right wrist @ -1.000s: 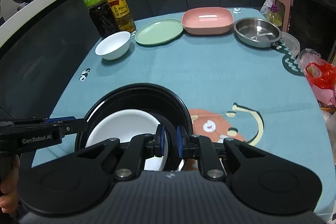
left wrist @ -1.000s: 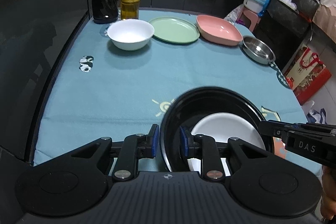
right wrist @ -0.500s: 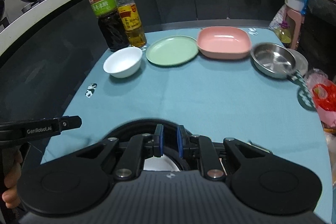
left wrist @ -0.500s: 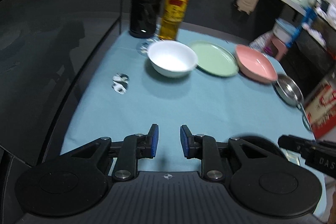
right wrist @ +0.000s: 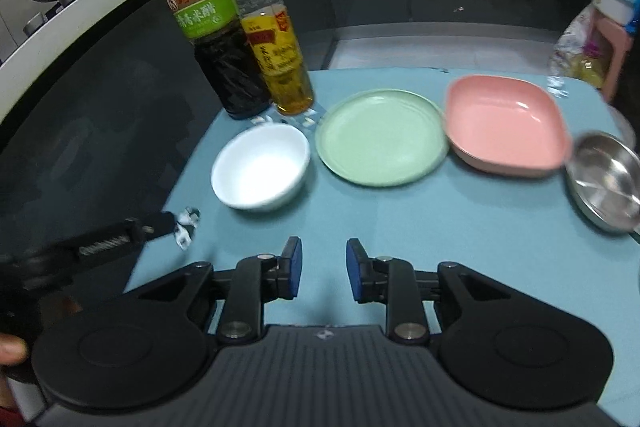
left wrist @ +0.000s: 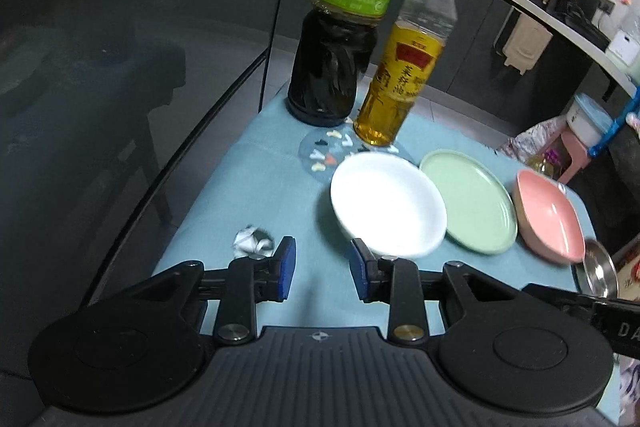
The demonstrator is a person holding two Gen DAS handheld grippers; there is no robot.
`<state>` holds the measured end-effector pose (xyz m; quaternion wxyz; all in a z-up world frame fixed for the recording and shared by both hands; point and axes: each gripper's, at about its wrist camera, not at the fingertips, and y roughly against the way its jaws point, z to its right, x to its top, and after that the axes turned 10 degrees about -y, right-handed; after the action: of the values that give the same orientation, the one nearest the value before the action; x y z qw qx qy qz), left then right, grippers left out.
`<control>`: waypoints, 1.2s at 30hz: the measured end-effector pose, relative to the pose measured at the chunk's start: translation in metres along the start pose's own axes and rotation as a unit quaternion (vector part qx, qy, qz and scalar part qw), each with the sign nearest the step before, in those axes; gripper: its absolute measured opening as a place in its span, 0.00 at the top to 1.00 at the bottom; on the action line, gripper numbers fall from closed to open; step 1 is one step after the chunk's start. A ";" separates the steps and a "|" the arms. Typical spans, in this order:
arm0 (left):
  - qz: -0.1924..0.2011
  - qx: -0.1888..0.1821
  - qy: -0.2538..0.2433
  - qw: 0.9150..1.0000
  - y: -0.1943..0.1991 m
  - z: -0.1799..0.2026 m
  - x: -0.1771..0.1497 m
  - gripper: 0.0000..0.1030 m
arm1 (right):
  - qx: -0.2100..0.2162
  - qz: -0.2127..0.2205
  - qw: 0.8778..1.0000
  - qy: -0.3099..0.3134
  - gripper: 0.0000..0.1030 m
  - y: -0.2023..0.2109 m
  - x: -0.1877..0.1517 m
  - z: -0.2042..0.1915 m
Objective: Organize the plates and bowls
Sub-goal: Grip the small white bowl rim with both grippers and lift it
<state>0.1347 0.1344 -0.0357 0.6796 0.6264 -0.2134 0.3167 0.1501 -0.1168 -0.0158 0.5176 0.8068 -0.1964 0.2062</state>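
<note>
A white bowl [left wrist: 388, 205] [right wrist: 262, 171], a round green plate [left wrist: 468, 201] [right wrist: 382, 135], a pink square bowl [left wrist: 548, 221] [right wrist: 504, 125] and a steel bowl [left wrist: 599, 273] [right wrist: 606, 181] stand in a row across the far part of the blue table. My left gripper [left wrist: 322, 273] is open and empty, just short of the white bowl; its right finger overlaps the bowl's near rim. My right gripper [right wrist: 323, 269] is open and empty over bare cloth, short of the green plate. The left gripper also shows in the right wrist view [right wrist: 160, 225].
A dark vinegar bottle [left wrist: 340, 39] [right wrist: 216, 43] and a yellow oil bottle [left wrist: 404, 67] [right wrist: 276, 43] stand behind the white bowl at the back left corner. The table's left edge [left wrist: 192, 219] drops to a dark floor. A pink stool [right wrist: 612, 47] stands beyond the table.
Both grippers have moved forward from the black pan and white plate, which are now out of view. The right gripper let go of the pan rim and opened. The white bowl is now close.
</note>
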 end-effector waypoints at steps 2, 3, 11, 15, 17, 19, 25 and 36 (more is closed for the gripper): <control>-0.005 -0.001 0.003 1.000 -0.012 0.000 0.006 0.73 | 0.005 -0.009 1.000 -0.002 0.72 -0.015 0.012 -0.004; -0.008 -0.002 0.001 1.000 -0.019 0.001 0.009 0.73 | 0.005 -0.014 1.000 -0.002 0.72 -0.024 0.018 -0.005; -0.023 0.000 -0.013 1.000 -0.053 0.007 0.023 0.73 | 0.011 -0.041 0.999 -0.019 0.72 -0.077 0.047 -0.006; -0.030 0.000 -0.022 0.999 -0.064 0.010 0.024 0.73 | 0.005 -0.052 0.999 -0.014 0.72 -0.096 0.052 -0.008; -0.036 0.003 -0.024 0.999 -0.069 0.011 0.024 0.74 | -0.003 -0.054 0.998 -0.011 0.72 -0.104 0.054 -0.009; -0.041 0.002 -0.030 0.999 -0.073 0.013 0.023 0.75 | -0.005 -0.060 0.998 -0.011 0.72 -0.111 0.056 -0.009; -0.034 -0.001 -0.071 0.997 -0.068 0.024 0.017 0.88 | -0.002 -0.076 0.997 -0.008 0.89 -0.122 0.053 -0.010; 0.014 -0.031 -0.098 0.995 0.009 0.051 0.005 0.88 | -0.009 -0.040 0.999 -0.009 0.88 -0.050 0.039 -0.009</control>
<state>0.1377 0.0851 -0.0196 0.6701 0.6297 -0.2977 0.2567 0.2084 -0.0928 -0.0293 0.5306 0.8115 -0.1699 0.1763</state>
